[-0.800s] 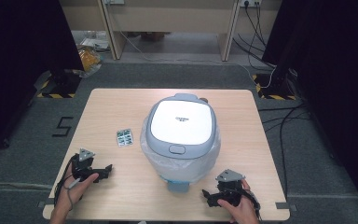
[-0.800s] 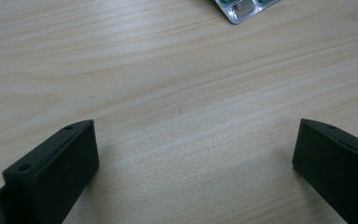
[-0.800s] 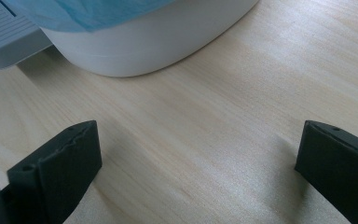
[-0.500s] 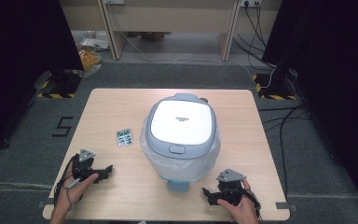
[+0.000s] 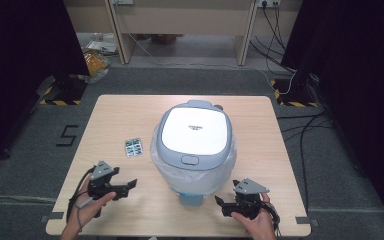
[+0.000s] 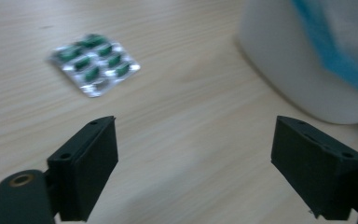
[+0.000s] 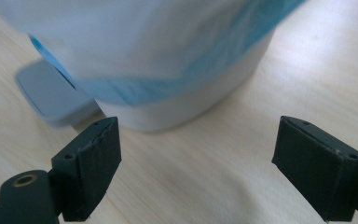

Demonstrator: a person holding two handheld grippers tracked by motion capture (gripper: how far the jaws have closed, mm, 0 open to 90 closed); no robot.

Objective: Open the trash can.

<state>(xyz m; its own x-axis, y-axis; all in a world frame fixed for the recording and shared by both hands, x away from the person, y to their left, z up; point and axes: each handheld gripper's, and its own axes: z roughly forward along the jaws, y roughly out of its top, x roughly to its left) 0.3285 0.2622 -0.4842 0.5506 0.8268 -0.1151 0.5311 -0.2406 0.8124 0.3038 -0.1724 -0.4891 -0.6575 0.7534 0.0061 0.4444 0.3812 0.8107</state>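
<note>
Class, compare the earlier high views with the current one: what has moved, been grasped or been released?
Nothing visibly changed: both hand-held grippers, left and right, stay open and empty near the table's front edge, with the bin and blister pack unmoved.

My left gripper (image 5: 126,186) sits low at the near-left, held in my left hand (image 5: 91,200), forearm coming in from the bottom edge. Jaws wide apart, nothing btwn them, pointing right & slightly fwd. In the left gripper view (image 6: 196,172) both black jaws are spread, w/ empty gap. My right gripper (image 5: 221,206) is near-right in my right hand (image 5: 256,224), jaws aimed left, also spread wide; right gripper view (image 7: 198,172) shows same, gripping nothing.
</note>
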